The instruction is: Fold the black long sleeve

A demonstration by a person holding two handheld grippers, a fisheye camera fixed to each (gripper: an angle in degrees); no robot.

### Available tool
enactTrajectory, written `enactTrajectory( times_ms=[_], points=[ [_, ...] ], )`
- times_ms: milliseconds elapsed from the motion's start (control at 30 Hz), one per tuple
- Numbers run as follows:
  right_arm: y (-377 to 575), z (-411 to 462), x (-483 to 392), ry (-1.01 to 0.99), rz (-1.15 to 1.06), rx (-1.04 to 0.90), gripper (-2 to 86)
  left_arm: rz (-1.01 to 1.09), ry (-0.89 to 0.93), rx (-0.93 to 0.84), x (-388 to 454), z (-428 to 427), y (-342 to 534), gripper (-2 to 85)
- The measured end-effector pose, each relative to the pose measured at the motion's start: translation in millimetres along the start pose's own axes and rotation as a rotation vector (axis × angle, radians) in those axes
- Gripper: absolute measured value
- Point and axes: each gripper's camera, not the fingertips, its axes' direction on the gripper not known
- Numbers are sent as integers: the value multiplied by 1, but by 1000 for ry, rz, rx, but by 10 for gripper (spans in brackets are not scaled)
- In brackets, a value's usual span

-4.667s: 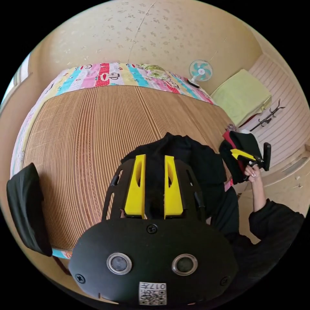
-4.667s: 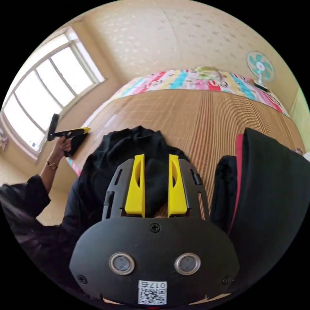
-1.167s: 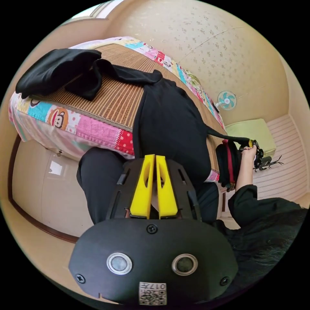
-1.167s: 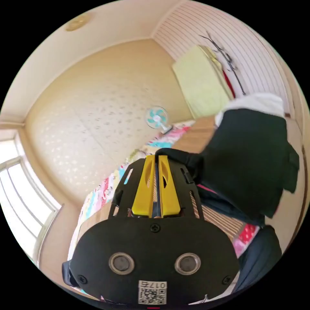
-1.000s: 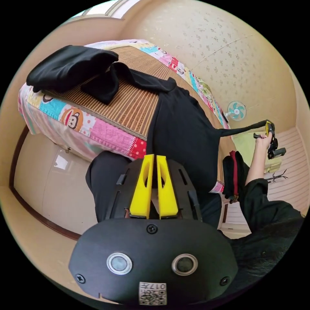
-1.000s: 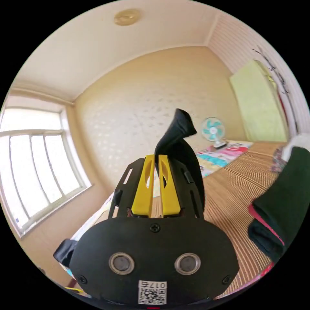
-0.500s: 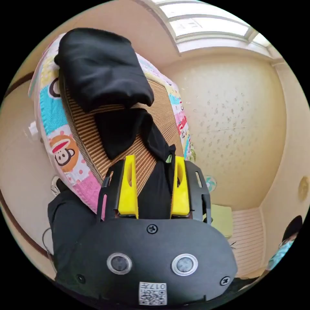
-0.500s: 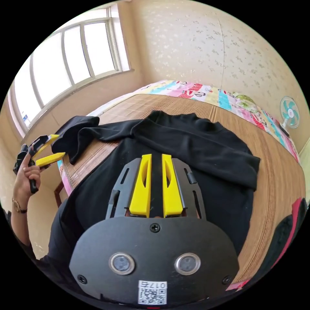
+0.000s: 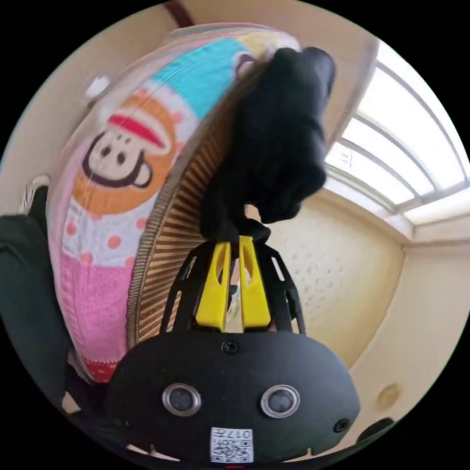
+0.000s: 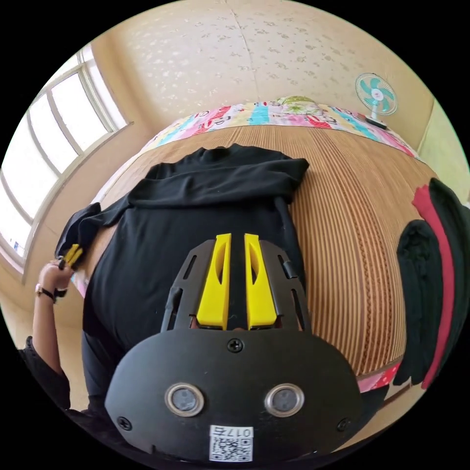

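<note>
Black long sleeve lies spread on the bed, neck end toward the far wall, hem hanging over the near edge. One sleeve is folded across the chest; the other runs out sideways to the window-side edge of the bed.

Surroundings: bed is topped with a ribbed woven straw mat, fine parallel ridges, tan. A patchwork quilt with cartoon monkey prints shows past the mat's far edge and wraps the bed's side in the left gripper view. A folded pile of dark clothes with a red band sits on the mat well apart from the shirt. A small fan with teal blades stands by the speckled cream wall. Window with pale frames on the left side.

Left tongs: yellow jaws nearly together, tips pinching the end of the outstretched black sleeve, which bunches in soft, matte folds right in front of the camera and blocks much of the mat. In the right gripper view the same tongs sit at the bed edge in the person's hand, at the sleeve end.

Right tongs: jaws slightly parted, a narrow gap between them, hovering above the shirt body; nothing is held.
</note>
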Motion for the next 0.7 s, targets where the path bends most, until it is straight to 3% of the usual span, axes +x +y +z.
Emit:
enactTrajectory(
  times_ms=[100, 167, 267, 333, 467, 533, 600, 700],
  points=[
    [15, 11, 3, 166, -2, -23, 29, 395, -39, 102, 80, -23, 42, 35],
    [11, 19, 5, 136, -3, -66, 24, 675, -39, 152, 136, -22, 79, 35],
    [0, 27, 8, 133, 22, -119, 20, 1028, 80, 26, 202, 20, 158, 36],
    [0, 23, 8, 133, 19, -104, 19, 1226, 191, -230, 226, 79, 243, 38],
    [-3, 16, 18, 98, 37, -95, 19, 1398, 146, -642, 203, 174, 383, 50],
    [-5, 12, 27, 54, 60, -92, 20, 1424, 92, -827, 146, 209, 453, 94],
    [-6, 4, 49, -52, 113, -81, 22, 1402, -23, -934, 99, 212, 484, 106],
    [0, -24, 79, -111, 217, -81, 35, 1495, -131, -896, 47, 162, 494, 107]
  ],
)
